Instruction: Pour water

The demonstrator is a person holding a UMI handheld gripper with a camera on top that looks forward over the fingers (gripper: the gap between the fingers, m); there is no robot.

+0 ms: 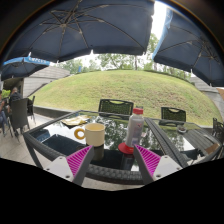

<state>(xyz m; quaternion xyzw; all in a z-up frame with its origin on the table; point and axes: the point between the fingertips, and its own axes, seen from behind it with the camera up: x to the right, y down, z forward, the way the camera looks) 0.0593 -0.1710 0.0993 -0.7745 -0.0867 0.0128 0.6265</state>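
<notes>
- The gripper (113, 160) hung above the near edge of a glass-topped table (60, 140), its two fingers spread wide apart and clasping nothing.
- The left pad (79, 160) and the right pad (149, 160), both magenta, faced each other across an open gap; neither touched any object.
- A clear plastic bottle (135, 129) with a red cap stood upright on the table at about 1 o'clock from the midpoint of the fingers, just ahead of them and nearer the right finger than the left.
- The bottle rested on its own, apart from both pads.
- A yellow mug (94, 134) with its handle toward 9 o'clock stood at about 11 o'clock from the fingers' midpoint, just beside the bottle on its left.
- A small red object (125, 149), too small to identify, lay on the glass near the foot of the bottle.
- Dark chairs (116, 106) stood beyond the table at 12 o'clock, with another chair (19, 115) out at 9 o'clock.
- A grassy slope (130, 85) rose behind the chairs, and dark blue umbrellas (90, 25) spread overhead.
</notes>
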